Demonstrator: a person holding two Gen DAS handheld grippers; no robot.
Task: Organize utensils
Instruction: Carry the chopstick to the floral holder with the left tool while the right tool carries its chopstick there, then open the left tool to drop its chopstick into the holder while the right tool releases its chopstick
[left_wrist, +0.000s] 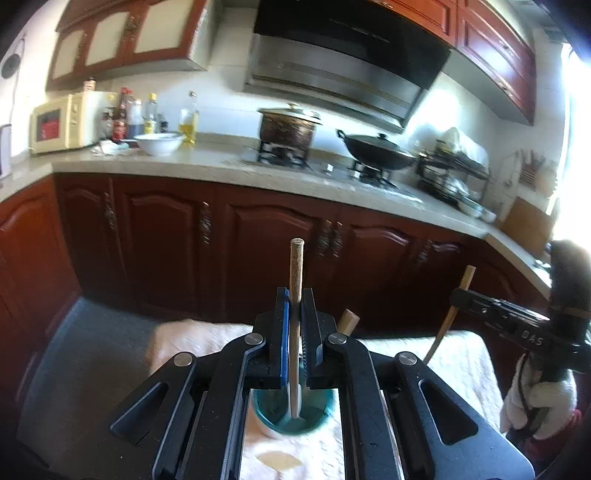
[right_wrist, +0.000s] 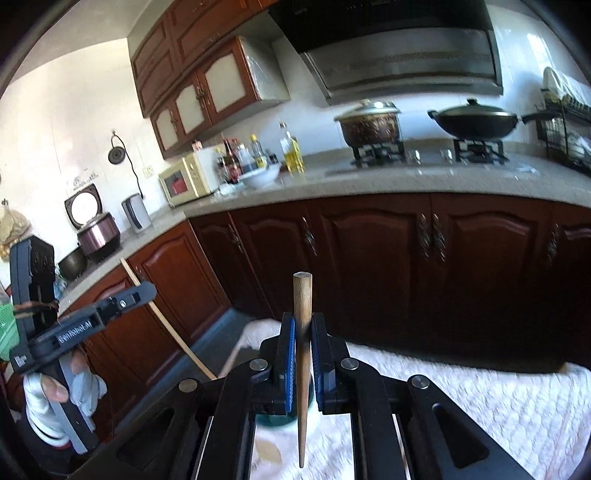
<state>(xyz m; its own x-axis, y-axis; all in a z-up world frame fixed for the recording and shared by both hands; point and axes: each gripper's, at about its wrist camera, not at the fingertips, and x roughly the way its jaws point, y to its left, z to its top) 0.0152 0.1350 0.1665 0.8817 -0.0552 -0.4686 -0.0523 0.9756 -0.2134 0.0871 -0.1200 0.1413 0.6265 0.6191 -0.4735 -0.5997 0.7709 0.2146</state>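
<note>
Currently the left gripper (left_wrist: 294, 317) has its jaws nearly closed, clamped on a pale chopstick (left_wrist: 296, 273) standing upright at lower centre; its tip hangs over a teal cup (left_wrist: 295, 417) on the white cloth (left_wrist: 458, 362). The right gripper (right_wrist: 303, 347) is likewise pinched tight on a darker wooden chopstick (right_wrist: 302, 306), upright at lower centre, the cup (right_wrist: 273, 421) just behind it. Gloved hand (right_wrist: 55, 395) at lower left.

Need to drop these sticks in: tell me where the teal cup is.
In the left wrist view, the teal cup stands on the pale cloth at bottom centre, directly under the left tongs, with the held chopstick pointing into it.
</note>
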